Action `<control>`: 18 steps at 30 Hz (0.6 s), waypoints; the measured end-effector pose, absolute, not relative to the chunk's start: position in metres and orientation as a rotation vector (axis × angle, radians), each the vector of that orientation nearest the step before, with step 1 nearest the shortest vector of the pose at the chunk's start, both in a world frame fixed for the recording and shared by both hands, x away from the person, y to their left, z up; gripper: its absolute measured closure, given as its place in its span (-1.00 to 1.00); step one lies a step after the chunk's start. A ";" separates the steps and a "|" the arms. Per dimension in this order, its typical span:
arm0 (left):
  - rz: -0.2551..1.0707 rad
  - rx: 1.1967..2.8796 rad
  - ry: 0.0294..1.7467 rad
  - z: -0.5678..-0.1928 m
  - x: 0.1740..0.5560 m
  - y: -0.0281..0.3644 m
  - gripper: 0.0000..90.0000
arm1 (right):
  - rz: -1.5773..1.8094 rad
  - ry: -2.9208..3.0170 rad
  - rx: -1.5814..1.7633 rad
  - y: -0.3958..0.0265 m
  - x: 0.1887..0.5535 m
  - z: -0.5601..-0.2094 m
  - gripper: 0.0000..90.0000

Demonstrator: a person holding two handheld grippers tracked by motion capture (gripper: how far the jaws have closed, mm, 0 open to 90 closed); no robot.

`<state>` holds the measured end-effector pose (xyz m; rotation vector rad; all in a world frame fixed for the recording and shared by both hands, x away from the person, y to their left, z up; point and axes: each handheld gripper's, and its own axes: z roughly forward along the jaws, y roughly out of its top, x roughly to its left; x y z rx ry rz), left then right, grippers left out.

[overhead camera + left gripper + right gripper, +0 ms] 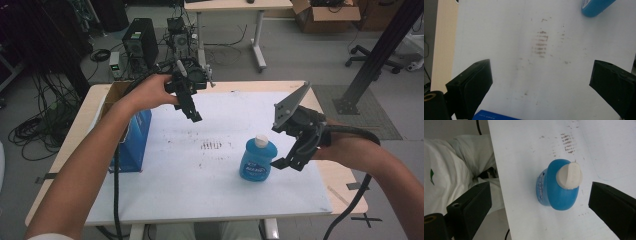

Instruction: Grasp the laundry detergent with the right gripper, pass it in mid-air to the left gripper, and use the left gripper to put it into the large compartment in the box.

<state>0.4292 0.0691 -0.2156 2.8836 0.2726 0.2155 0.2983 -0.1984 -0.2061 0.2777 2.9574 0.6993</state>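
Blue bottle (pixel 258 160) with white cap stands upright mid-tabletop (pixel 200 190). Right claw (pixel 290 159), jaws spread, hovers just beside it, likely lining up a grab. Left claw (pixel 192 112) spread, empty, parked clear.

On the bench (pixel 210 200) in front of you lies a board (pixel 200 190), covering most of its top. The bottle (pixel 257 160) stands upright on the board, right of centre and toward your side. The box (pixel 132 142) sits at the board's left edge. Smudges (pixel 211 145) mark the board between box and bottle. Your left gripper (pixel 192 107) hangs above the board's far left part, behind the box. Your right gripper (pixel 295 160) is just right of the bottle, jaws apart, not touching it.
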 end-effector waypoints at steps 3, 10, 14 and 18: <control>0.216 2.885 0.265 -0.215 0.428 0.068 -0.90 | 0.708 2.954 0.286 -0.203 0.300 -0.207 -0.91; 0.218 2.885 0.266 -0.216 0.428 0.066 -0.90 | 0.724 2.943 0.327 -0.215 0.305 -0.215 -0.91; 0.219 2.886 0.266 -0.216 0.427 0.066 -0.90 | 0.745 2.936 0.341 -0.220 0.307 -0.218 -0.91; 0.218 2.892 0.268 -0.217 0.427 0.066 -0.90 | 0.797 2.921 0.336 -0.228 0.312 -0.225 -0.91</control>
